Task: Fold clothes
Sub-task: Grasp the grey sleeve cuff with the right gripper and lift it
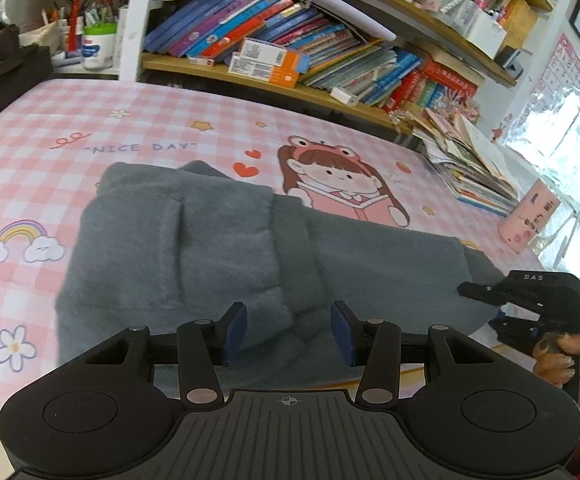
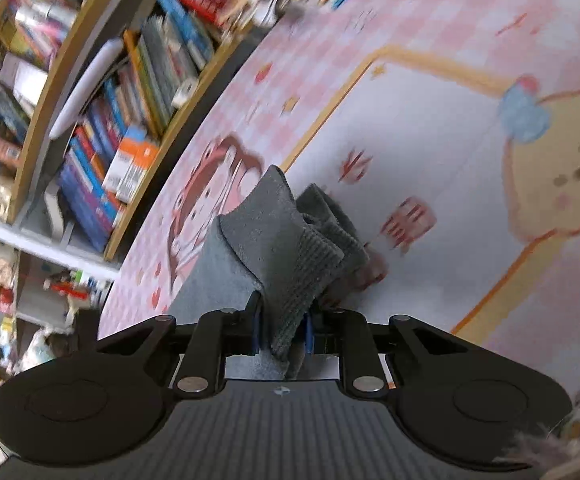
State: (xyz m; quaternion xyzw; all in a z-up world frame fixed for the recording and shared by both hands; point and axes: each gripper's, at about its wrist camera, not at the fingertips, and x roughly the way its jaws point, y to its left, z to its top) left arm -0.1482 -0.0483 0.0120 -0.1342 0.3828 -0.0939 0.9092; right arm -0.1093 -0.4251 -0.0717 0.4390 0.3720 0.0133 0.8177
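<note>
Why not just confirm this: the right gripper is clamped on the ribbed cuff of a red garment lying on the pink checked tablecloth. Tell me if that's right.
One thing is wrong: the garment is grey, not red. The right wrist view shows the right gripper clamped on its ribbed cuff, over the pink checked tablecloth.

The right tongs (image 2: 281,330) pinch the ribbed cuff of a soft grey fleece garment (image 2: 274,236). The garment bunches up above the pink checked bench (image 2: 430,92). Beyond the garment, a wooden bookshelf (image 2: 90,120) holds colourful books.
</note>
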